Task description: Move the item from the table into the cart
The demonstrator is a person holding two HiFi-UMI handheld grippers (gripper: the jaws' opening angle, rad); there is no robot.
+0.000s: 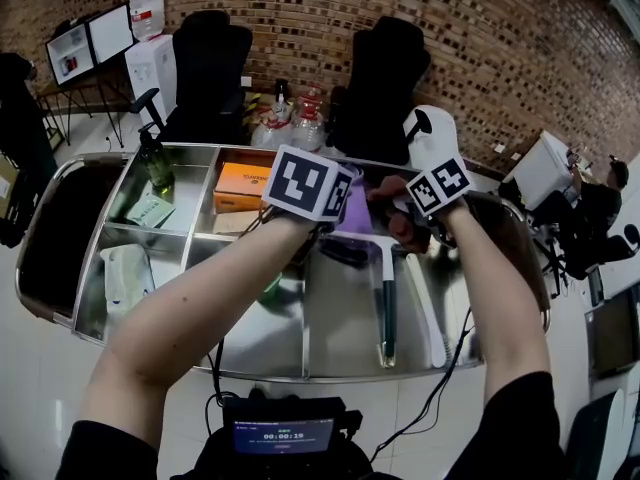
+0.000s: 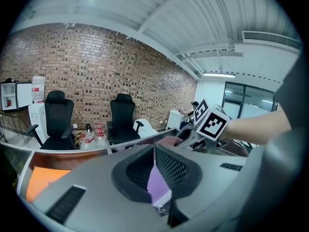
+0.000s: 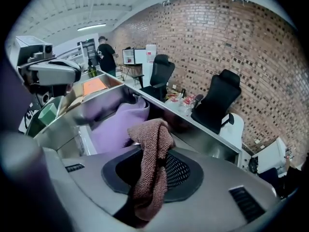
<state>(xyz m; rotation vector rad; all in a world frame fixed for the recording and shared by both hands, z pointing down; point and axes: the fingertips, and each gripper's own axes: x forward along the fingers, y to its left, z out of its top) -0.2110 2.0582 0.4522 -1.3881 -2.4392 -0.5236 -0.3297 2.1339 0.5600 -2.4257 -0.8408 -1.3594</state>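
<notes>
Both grippers hang over the middle of the steel cart (image 1: pixel 300 375). My left gripper (image 2: pixel 154 174) is shut on a corner of a purple cloth (image 2: pixel 158 186), which shows between its dark pads. The same purple cloth (image 3: pixel 117 128) lies bunched in the cart ahead of my right gripper (image 3: pixel 154 170). That gripper is shut on a brown knitted cloth (image 3: pixel 151 154), which drapes down over its jaws. In the head view the marker cubes cover most of both grippers; the purple cloth (image 1: pixel 356 215) and brown cloth (image 1: pixel 402 226) peek out between them.
The cart's compartments hold an orange box (image 1: pixel 242 186), a green spray bottle (image 1: pixel 156 164), a white bag (image 1: pixel 124 274) and a long-handled squeegee (image 1: pixel 387 306). Two black office chairs (image 1: pixel 207 68) and several bottles (image 1: pixel 290 118) stand behind it. A person (image 1: pixel 598 204) sits at far right.
</notes>
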